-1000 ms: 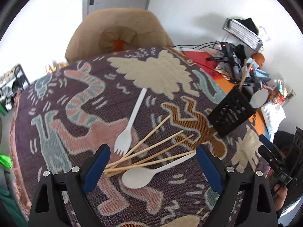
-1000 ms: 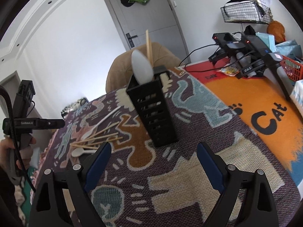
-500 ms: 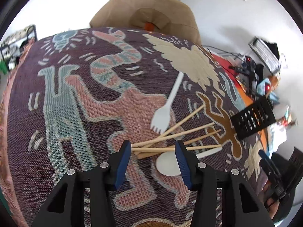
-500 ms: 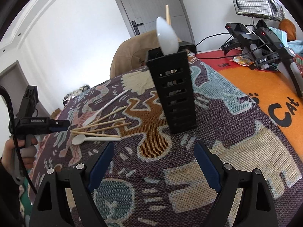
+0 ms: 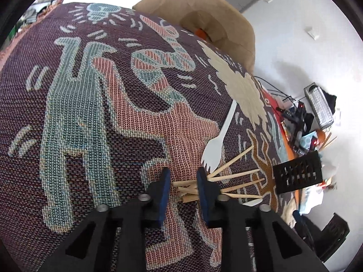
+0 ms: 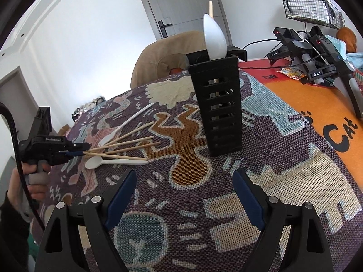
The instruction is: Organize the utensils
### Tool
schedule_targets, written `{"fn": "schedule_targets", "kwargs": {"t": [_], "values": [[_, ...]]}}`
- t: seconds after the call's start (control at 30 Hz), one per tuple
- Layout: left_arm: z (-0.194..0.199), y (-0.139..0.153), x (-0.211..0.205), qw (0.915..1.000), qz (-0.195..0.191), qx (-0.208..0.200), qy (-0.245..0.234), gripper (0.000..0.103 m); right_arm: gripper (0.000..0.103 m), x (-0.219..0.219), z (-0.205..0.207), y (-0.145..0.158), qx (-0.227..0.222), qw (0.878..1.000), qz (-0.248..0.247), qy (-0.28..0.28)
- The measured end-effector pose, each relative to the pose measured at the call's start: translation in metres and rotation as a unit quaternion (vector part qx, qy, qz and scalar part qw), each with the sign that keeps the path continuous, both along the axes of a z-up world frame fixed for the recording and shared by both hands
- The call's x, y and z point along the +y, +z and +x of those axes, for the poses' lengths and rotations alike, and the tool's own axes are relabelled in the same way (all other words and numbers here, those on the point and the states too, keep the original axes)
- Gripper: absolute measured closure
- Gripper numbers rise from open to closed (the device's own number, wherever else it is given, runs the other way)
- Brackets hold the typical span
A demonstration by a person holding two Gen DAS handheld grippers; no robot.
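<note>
The left gripper (image 5: 181,181) is closing, its jaws astride the near ends of the chopsticks (image 5: 236,176) fanned on the table (image 5: 90,113). Right of it, the right gripper (image 6: 183,195) hangs wide apart and empty, the holder (image 6: 217,111) just ahead.

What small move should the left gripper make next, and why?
Probably finish closing. The left gripper has its jaws closing around the near ends of the wooden chopsticks, which still lie on the patterned woven cloth; the black slotted utensil holder waits nearby.
</note>
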State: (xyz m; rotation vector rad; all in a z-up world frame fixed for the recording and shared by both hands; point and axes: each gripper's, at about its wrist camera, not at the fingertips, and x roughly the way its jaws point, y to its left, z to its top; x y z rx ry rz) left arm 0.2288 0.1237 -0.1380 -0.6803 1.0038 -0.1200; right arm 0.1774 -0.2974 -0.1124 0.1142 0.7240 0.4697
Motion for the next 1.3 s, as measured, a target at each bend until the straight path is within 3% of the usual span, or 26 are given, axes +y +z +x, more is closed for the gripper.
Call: {"fn": "schedule_targets", "kwargs": {"t": [0.13,0.27,0.33,0.57,0.7,0.77,0.8,0.87,0.9,0.93,1.1,1.3], "values": [[-0.003,0.004,0.003,0.9999,-0.004,-0.013,0.000,0.087,0.016,0.008,-0.001,0.002,-0.002,1.000,-0.003,0.009],[-0.011,0.021,0.007,0.9992,0.004,-0.038,0.003,0.090,0.026,0.023,-0.001,0.005,-0.006,0.999,-0.013,0.035],[-0.014,0.031,0.009,0.9986,0.009,-0.052,0.003,0.103,0.029,0.030,-0.001,0.007,-0.008,0.999,-0.018,0.047],[-0.036,0.074,0.013,0.9926,0.026,-0.118,0.003,0.103,0.043,0.083,-0.003,0.014,-0.026,0.989,-0.074,0.127],[-0.040,0.079,0.013,0.9933,0.044,-0.106,0.008,0.103,0.043,0.103,-0.006,0.017,-0.034,0.984,-0.087,0.150],[-0.040,0.071,0.015,0.9958,0.029,-0.087,0.006,0.103,0.043,0.104,-0.007,0.017,-0.032,0.984,-0.083,0.152],[-0.041,0.066,0.015,0.9965,0.021,-0.081,0.004,0.101,0.043,0.104,-0.008,0.017,-0.031,0.984,-0.081,0.153],[-0.041,0.056,0.014,0.9978,0.012,-0.066,0.004,0.084,0.043,0.103,-0.009,0.017,-0.029,0.985,-0.078,0.154],[-0.041,0.050,0.015,0.9983,0.008,-0.057,0.007,0.057,0.043,0.102,-0.009,0.016,-0.029,0.985,-0.078,0.152],[-0.043,0.048,0.015,0.9982,0.002,-0.060,0.011,0.039,0.043,0.101,-0.010,0.015,-0.028,0.985,-0.077,0.151],[-0.044,0.032,0.019,0.9967,-0.047,-0.059,0.030,0.038,0.043,0.090,-0.010,0.012,-0.022,0.987,-0.071,0.140],[-0.035,0.013,0.009,0.9970,-0.062,-0.032,0.034,0.050,0.043,0.080,-0.010,0.005,-0.013,0.989,-0.063,0.131]]}}
